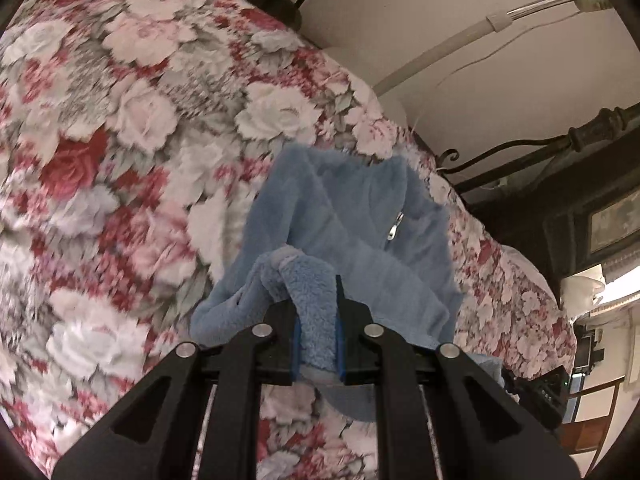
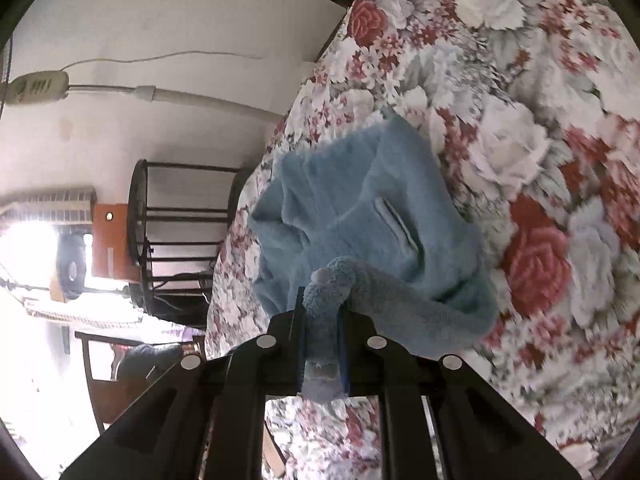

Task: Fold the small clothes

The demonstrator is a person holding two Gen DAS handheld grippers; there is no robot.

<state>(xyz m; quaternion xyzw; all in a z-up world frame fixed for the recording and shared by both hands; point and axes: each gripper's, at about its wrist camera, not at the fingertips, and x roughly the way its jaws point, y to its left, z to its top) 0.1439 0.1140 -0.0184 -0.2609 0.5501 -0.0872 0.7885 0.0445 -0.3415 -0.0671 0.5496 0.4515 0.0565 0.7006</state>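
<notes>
A small light-blue fleece jacket with a silver zipper pull hangs bunched above the floral bedspread. My left gripper is shut on a fold of its fleece edge. In the right wrist view the same jacket shows a slit pocket, and my right gripper is shut on another rolled edge of it. Both grippers hold the jacket lifted, its body drooping toward the bed.
The floral bedspread covers the bed. A dark metal bed frame runs along the edge. A white wall with a tube light lies beyond. A dark metal rack and chair stand beside the bed.
</notes>
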